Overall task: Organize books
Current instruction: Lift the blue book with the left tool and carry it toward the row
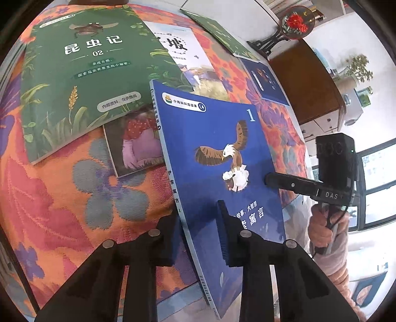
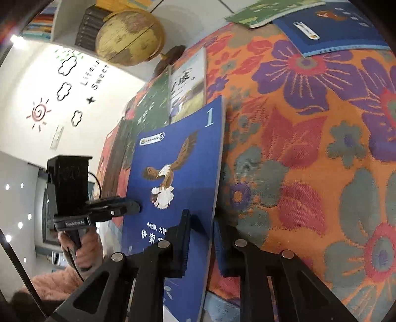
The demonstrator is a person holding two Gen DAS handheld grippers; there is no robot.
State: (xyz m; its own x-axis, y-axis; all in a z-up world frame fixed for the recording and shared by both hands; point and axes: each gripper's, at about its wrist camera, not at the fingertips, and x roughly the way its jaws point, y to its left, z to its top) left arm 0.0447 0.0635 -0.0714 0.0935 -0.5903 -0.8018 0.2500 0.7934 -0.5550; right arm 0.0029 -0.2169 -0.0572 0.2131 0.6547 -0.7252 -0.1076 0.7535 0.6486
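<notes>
A blue eagle book (image 1: 217, 158) is held tilted above the flowered tablecloth (image 1: 61, 203). My left gripper (image 1: 198, 237) is shut on its spine edge near the bottom. My right gripper (image 2: 205, 245) is shut on the opposite long edge; the book shows in that view too (image 2: 173, 173). Each gripper appears in the other's view, the right one (image 1: 269, 178) and the left one (image 2: 133, 206) touching the cover. A green insect book (image 1: 81, 74), a white book (image 1: 183, 54) and a mushroom picture book (image 1: 138, 143) lie overlapped behind.
Another green book (image 1: 220, 34) and a small blue book (image 1: 267, 81) lie at the table's far side. A globe (image 2: 128, 37) and shelves stand by the wall. A wooden cabinet (image 1: 304, 81) and a red ornament (image 1: 297, 22) stand beyond the table.
</notes>
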